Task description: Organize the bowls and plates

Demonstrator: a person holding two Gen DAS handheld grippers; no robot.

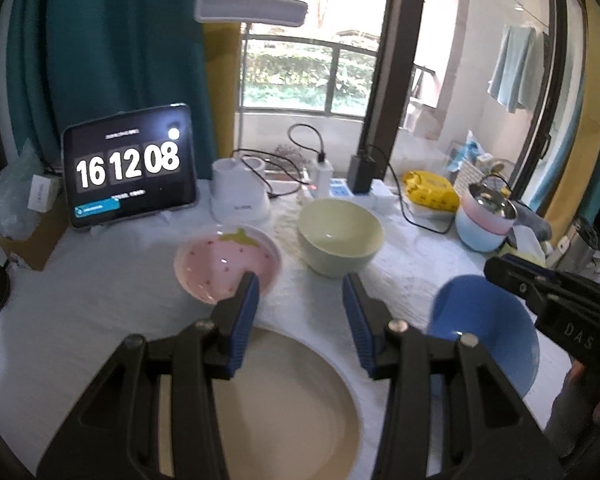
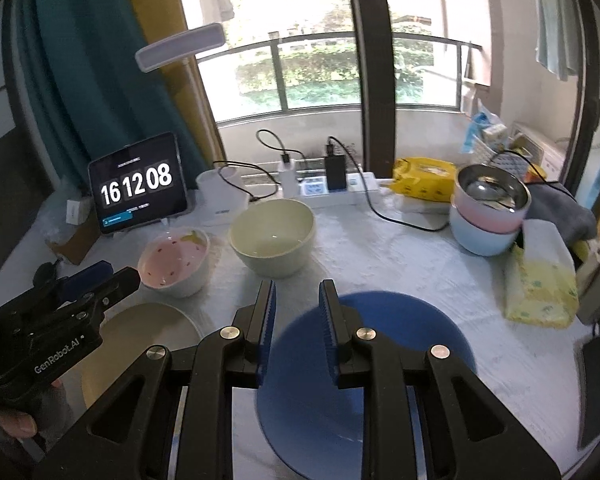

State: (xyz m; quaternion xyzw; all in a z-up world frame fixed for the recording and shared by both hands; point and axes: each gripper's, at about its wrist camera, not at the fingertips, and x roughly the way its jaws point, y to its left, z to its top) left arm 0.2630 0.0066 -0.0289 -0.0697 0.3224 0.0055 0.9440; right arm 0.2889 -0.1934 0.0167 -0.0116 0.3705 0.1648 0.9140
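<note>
A beige plate (image 1: 284,404) lies on the white tablecloth under my left gripper (image 1: 300,284), which is open and empty above its far rim. A pink strawberry bowl (image 1: 226,262) and a pale green bowl (image 1: 340,236) stand just beyond. A blue plate (image 2: 384,364) lies under my right gripper (image 2: 296,292), which is open and empty over its left far rim. In the right wrist view I also see the beige plate (image 2: 148,336), pink bowl (image 2: 174,262) and green bowl (image 2: 272,232). The blue plate (image 1: 484,328) shows in the left wrist view too.
A tablet clock (image 1: 130,168) and a white lamp base (image 1: 238,194) stand at the back. A power strip with cables (image 2: 328,192), a yellow packet (image 2: 424,180), stacked pastel bowls with a steel insert (image 2: 488,216) and a tissue pack (image 2: 540,280) sit at right.
</note>
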